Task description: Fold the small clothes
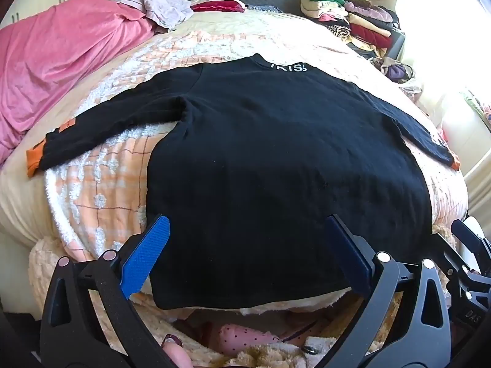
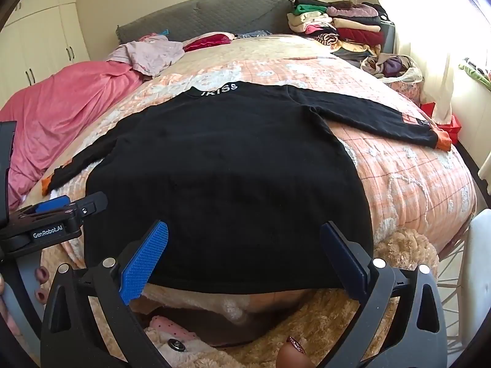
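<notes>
A black long-sleeved shirt [image 1: 276, 159] with orange cuffs and white letters at the collar lies flat on the bed, sleeves spread to both sides. It also shows in the right wrist view [image 2: 221, 178]. My left gripper [image 1: 248, 224] is open and empty, its blue pads above the shirt's near hem. My right gripper [image 2: 245, 230] is open and empty, also over the near hem. The left gripper's body [image 2: 55, 214] shows at the left edge of the right wrist view; the right gripper's body [image 1: 469, 251] shows at the right edge of the left wrist view.
The bed has an orange and white checked blanket [image 2: 414, 178]. A pink cover [image 1: 61, 70] lies at the left. A pile of folded clothes [image 2: 343, 27] sits at the far right by the grey headboard [image 2: 214, 15]. A fluffy beige blanket [image 2: 399, 251] hangs at the near edge.
</notes>
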Action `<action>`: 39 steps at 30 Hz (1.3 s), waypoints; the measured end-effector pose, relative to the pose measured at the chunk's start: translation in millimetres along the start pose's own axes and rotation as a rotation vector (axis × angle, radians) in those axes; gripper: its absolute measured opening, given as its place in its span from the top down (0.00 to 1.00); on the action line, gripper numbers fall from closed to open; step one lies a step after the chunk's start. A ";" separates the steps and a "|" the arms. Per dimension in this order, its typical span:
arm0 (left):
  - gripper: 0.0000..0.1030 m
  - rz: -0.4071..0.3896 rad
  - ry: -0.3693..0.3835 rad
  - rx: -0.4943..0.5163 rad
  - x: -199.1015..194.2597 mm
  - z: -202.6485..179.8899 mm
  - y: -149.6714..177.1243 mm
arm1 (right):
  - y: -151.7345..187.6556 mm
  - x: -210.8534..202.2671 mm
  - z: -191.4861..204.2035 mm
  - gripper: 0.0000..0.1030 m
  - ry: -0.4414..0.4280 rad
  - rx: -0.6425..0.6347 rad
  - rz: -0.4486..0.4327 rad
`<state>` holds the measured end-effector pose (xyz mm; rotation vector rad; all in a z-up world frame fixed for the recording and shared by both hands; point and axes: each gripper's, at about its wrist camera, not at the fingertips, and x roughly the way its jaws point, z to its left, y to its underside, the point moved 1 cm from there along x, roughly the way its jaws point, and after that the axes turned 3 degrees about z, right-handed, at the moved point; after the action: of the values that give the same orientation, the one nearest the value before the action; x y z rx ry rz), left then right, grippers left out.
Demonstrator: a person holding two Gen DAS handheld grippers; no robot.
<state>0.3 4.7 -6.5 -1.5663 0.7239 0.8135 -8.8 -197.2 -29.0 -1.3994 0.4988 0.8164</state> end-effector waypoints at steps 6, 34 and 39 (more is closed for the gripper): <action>0.08 0.004 -0.004 0.006 5.0 -4.8 -2.5 | 0.2 -1.5 0.0 0.04 0.003 0.002 -0.003; 0.08 0.009 0.005 0.012 3.6 -10.3 -2.2 | -0.8 -3.1 1.4 0.04 0.005 0.008 -0.003; 0.08 0.011 0.007 0.012 5.0 -7.2 -2.8 | -0.8 -3.0 1.4 0.04 0.008 0.009 -0.004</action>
<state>6.2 -2.0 -8.4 -1.5561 0.7418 0.8105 -10.4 -196.4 -26.1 -1.3958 0.5054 0.8052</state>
